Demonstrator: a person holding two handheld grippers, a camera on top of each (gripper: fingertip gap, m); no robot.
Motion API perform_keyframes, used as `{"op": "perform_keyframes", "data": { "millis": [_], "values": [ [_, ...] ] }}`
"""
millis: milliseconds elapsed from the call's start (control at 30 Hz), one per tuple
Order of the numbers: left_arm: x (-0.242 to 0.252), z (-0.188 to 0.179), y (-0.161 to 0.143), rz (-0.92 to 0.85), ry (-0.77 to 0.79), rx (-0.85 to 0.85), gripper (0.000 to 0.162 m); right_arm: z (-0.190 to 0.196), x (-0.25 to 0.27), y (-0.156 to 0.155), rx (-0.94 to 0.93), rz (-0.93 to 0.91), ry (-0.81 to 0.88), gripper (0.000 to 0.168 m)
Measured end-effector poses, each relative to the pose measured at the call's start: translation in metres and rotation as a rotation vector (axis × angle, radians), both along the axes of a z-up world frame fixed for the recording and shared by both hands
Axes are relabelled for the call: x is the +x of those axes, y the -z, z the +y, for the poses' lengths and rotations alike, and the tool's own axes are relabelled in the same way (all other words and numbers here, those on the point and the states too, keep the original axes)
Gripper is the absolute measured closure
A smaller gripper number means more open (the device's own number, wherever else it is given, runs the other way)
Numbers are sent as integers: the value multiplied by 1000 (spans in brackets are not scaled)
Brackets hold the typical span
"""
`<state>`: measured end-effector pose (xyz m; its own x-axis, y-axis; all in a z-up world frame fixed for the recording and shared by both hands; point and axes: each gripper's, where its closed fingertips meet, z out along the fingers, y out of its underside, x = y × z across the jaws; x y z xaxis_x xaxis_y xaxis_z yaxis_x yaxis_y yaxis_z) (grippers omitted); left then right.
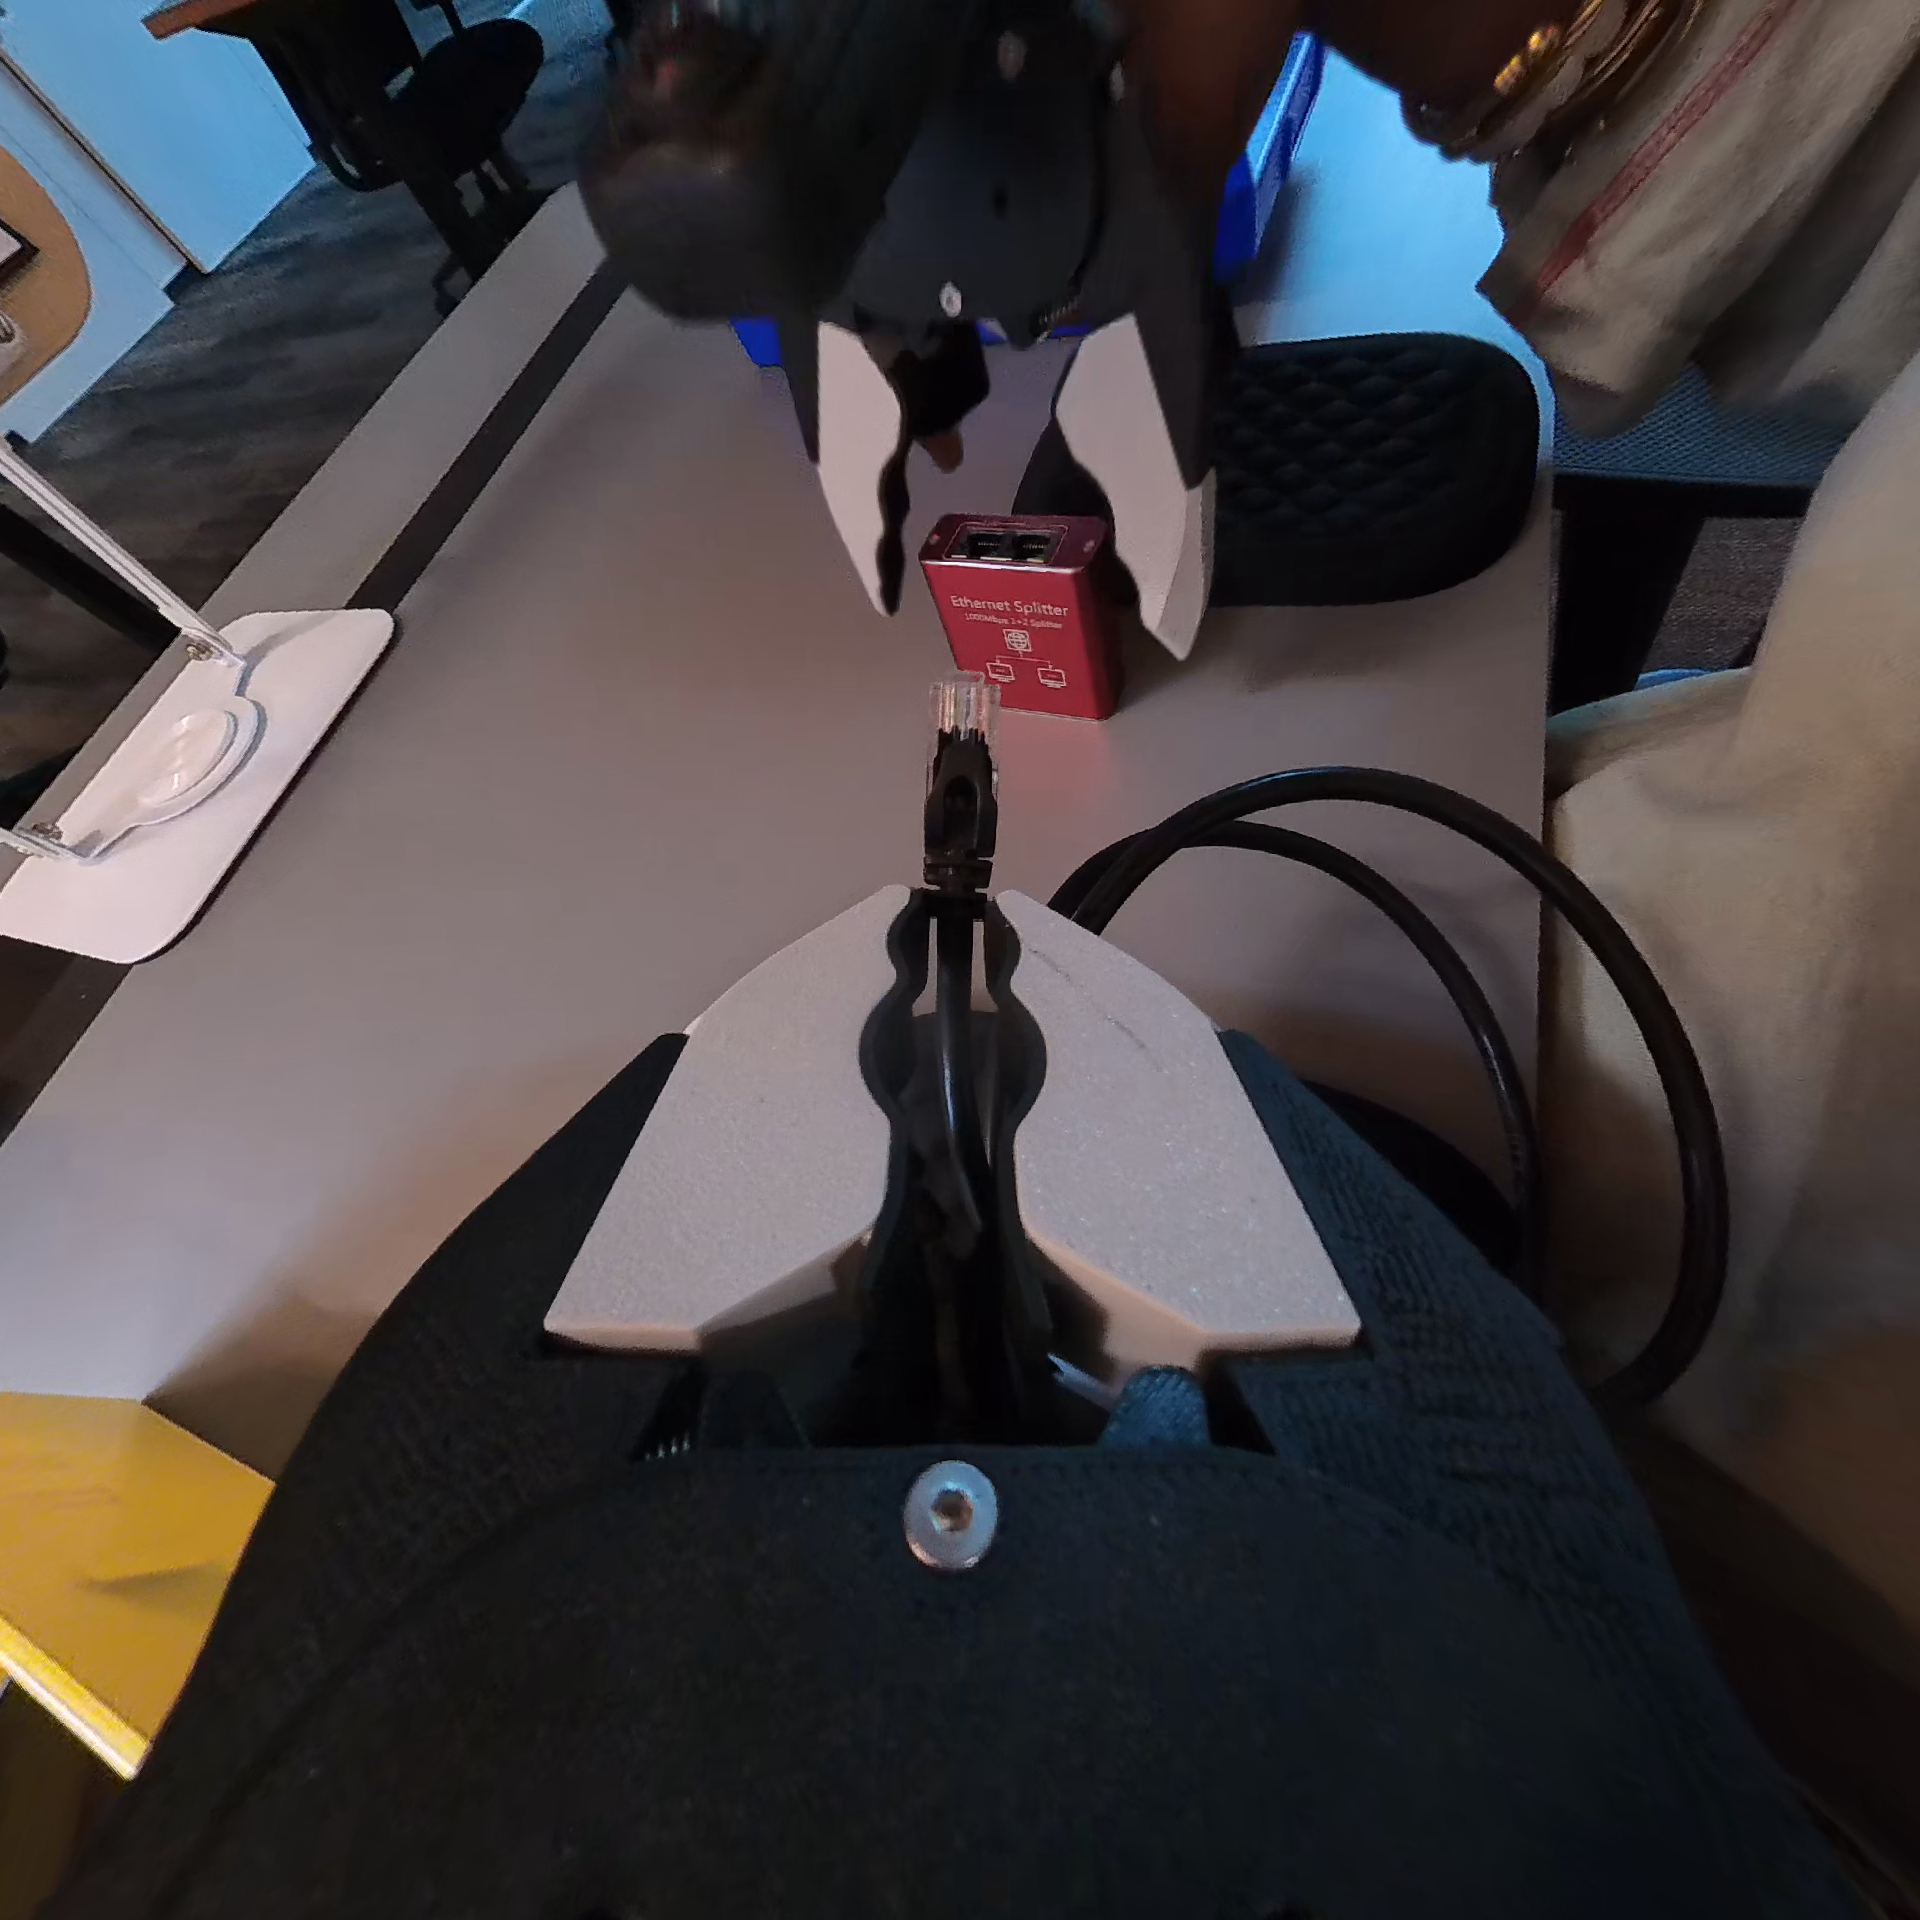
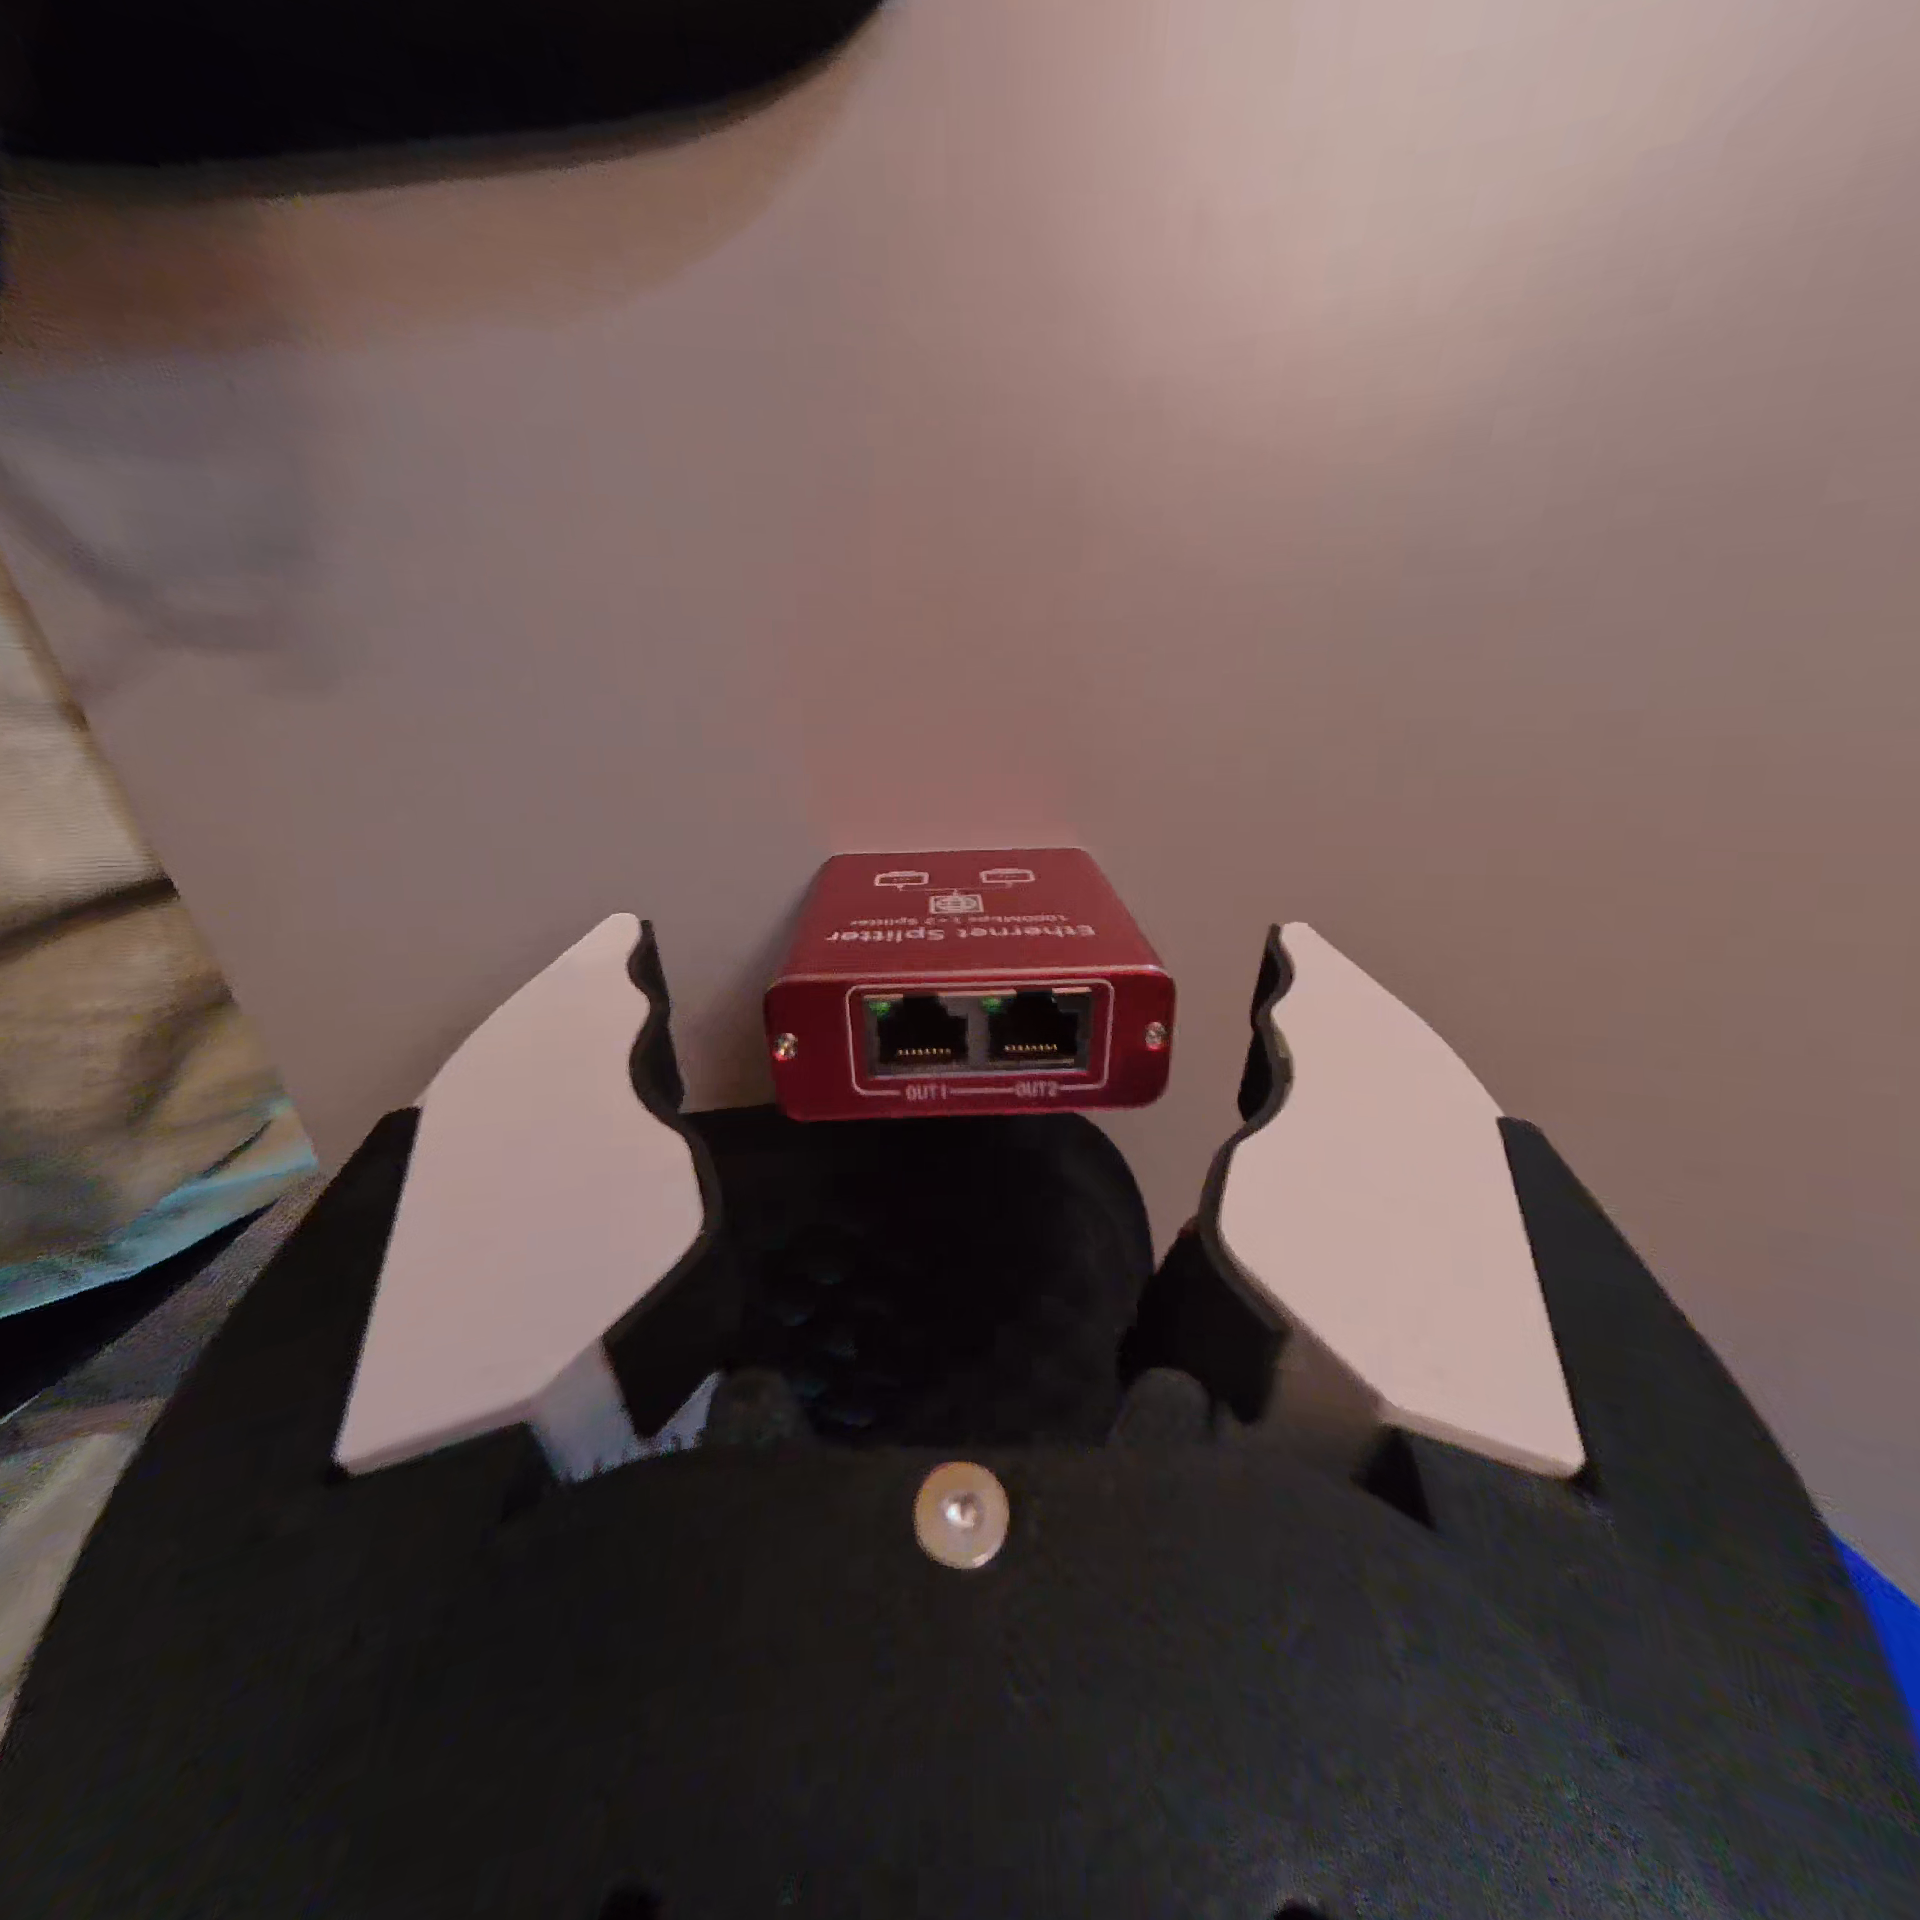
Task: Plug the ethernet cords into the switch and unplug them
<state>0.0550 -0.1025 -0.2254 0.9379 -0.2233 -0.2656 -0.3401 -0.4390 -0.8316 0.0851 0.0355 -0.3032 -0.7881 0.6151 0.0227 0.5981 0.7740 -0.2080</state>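
- Two views, left wrist first: my left gripper is clamped on the black ethernet cord, its clear plug aimed at the red switch near the table's right edge.
- My right gripper, spread wide, flanks the switch from beyond.
- Right wrist view: my right gripper gapes around the switch; both its ports hold nothing.

Your left gripper was pinched tight on the black cord, its plug sticking out past the fingertips. Your right gripper hung opposite, pointing back toward the left, fingers spread wide and holding nothing.
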Motion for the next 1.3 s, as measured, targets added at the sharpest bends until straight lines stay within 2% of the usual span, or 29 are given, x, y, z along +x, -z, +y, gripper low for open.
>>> {"op": "perform_keyframes", "data": {
  "millis": [67,400,667,867,933,1000,1167,1233,1300],
  "values": [
    [0,-1,0,0,-1,2,153,1,3,8,-3,-55,8,73],
    [-3,-2,0,-4,-9,1,152,3,6,26,0,-153,23,71],
    [-1,0,2,-8,-5,1,153,1,4,26,-13,-155,44,72],
    [-1,1,6,-26,-6,-29,152,-4,-2,21,-157,26,-14,75],
    [-3,1,10,-34,-14,-56,152,-7,-5,10,-285,122,11,75],
    [-4,1,13,-53,-20,-79,152,-16,-8,-13,-472,257,24,76],
    [-1,8,16,-100,15,-134,153,-49,10,-111,-1119,606,-75,76],
    [5,12,12,-124,48,-162,152,-55,25,-137,-1352,653,-127,76],
    [9,17,8,-152,73,-192,152,-56,33,-146,-1469,681,-154,76]
  ]
}}
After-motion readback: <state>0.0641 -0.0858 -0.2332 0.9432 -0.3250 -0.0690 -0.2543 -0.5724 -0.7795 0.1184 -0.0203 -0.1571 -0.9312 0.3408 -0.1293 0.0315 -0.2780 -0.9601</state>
